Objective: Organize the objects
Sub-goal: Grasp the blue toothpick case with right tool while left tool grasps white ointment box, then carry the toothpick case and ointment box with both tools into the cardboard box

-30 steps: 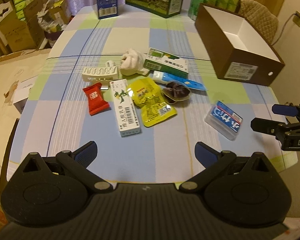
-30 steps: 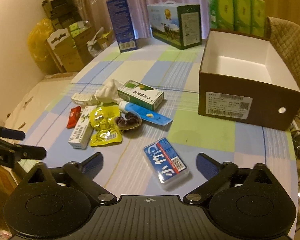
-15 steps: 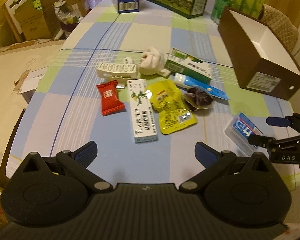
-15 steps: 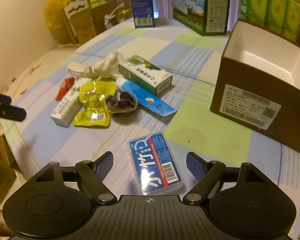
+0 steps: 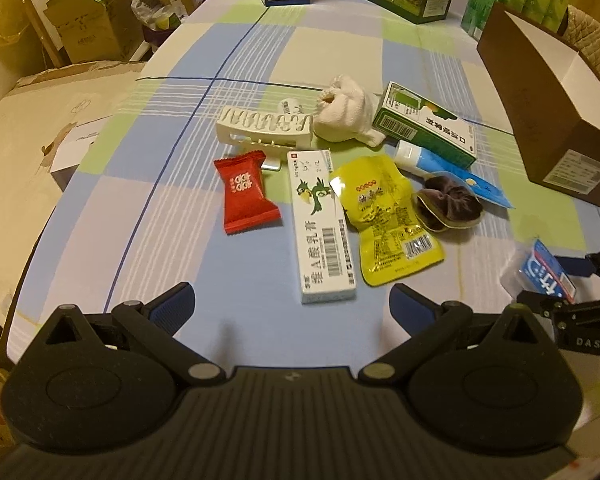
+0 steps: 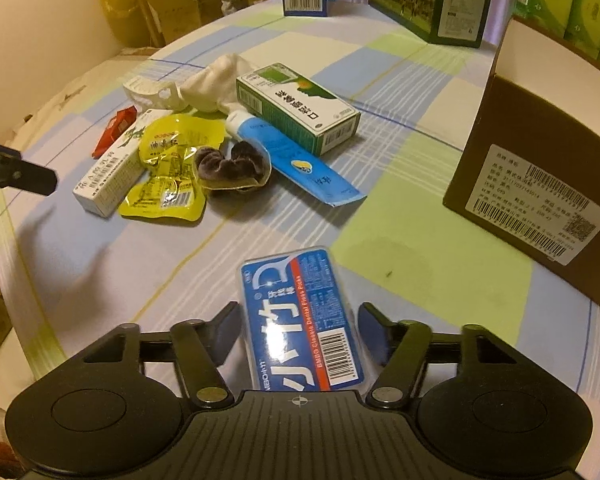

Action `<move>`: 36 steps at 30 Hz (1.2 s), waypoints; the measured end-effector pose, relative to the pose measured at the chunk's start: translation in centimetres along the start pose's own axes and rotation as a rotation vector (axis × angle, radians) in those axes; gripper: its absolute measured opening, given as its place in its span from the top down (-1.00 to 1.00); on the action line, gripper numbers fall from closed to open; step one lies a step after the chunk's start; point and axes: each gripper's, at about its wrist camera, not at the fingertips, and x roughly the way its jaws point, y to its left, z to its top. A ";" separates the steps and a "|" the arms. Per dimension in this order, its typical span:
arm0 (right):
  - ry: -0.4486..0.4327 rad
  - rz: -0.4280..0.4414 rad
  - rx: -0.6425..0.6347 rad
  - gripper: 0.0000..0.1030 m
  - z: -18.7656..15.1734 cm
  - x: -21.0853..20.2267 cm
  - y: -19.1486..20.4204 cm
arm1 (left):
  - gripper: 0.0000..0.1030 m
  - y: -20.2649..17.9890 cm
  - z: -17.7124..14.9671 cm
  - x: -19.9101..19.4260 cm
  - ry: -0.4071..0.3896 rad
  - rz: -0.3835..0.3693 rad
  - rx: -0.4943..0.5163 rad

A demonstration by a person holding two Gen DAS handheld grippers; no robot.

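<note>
R gripper (image 6: 298,340) jaws apart, straddling floss-pick case (image 6: 300,320) at 6 o'clock, not clamped | L gripper (image 5: 292,304) apart, empty | brown box (image 6: 540,184) at 2 o'clock looks empty | progress: approx nil, whole pile left.

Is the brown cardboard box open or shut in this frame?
Open. The brown box has no lid on top and its white inner walls show; how much it holds cannot be told.
</note>
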 end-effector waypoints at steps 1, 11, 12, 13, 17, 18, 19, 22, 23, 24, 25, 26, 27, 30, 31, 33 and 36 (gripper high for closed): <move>-0.002 -0.002 0.001 -0.12 -0.1 0.0 0.0 | -0.98 -0.1 0.2 0.3 -0.003 -0.001 0.005; 0.005 -0.072 0.107 -0.11 -1.2 -1.2 -2.3 | -0.79 -1.0 1.8 4.5 0.011 0.004 0.064; 0.005 -0.080 0.120 -0.11 -1.4 -1.4 -2.6 | -0.77 -1.1 1.9 4.9 0.013 0.003 0.069; 0.004 -0.089 0.133 -0.11 -1.7 -1.6 -2.9 | -0.72 -1.1 2.0 5.2 0.014 0.004 0.073; 0.004 -0.122 0.179 -0.11 -2.6 -2.4 -3.9 | -0.46 -1.3 2.2 6.3 0.019 0.007 0.099; 0.004 -0.129 0.188 -0.11 -2.8 -2.6 -4.1 | -0.35 -1.3 2.2 6.5 0.021 0.003 0.103; 0.004 -0.135 0.197 -0.11 -3.1 -2.8 -4.3 | -0.23 -1.3 2.3 6.7 0.024 -0.001 0.102; 0.002 -0.145 0.223 -0.11 -3.7 -3.3 -4.7 | 0.13 -1.2 2.1 6.6 0.019 -0.028 0.100; 0.002 -0.148 0.229 -0.11 -3.9 -3.5 -4.7 | 0.34 -1.2 1.9 6.5 0.021 -0.038 0.101; 0.002 -0.150 0.234 -0.11 -4.0 -3.6 -4.7 | 0.34 -1.2 1.8 6.5 0.022 -0.038 0.101; 0.002 -0.153 0.236 -0.11 -4.2 -3.7 -4.7 | 0.34 -1.2 1.5 6.3 0.021 -0.039 0.101; 0.002 -0.154 0.239 -0.11 -4.3 -3.8 -4.7 | 0.34 -1.1 1.2 6.1 0.022 -0.043 0.100; 0.002 -0.155 0.241 -0.11 -4.4 -3.9 -4.7 | 0.34 -1.1 0.9 5.9 0.024 -0.046 0.100; 0.003 -0.156 0.244 -0.11 -4.7 -4.1 -4.6 | 0.35 -1.0 -0.5 5.0 0.044 -0.052 0.096; 0.004 -0.156 0.244 -0.11 -4.8 -4.2 -4.6 | 0.35 -1.1 -1.0 4.7 0.053 -0.052 0.095; 0.003 -0.158 0.247 -0.11 -4.9 -4.3 -4.5 | 0.34 -1.1 -2.1 4.0 0.070 -0.052 0.099; 0.003 -0.157 0.248 -0.11 -5.0 -4.3 -4.4 | 0.34 -1.2 -2.9 3.5 0.090 -0.064 0.098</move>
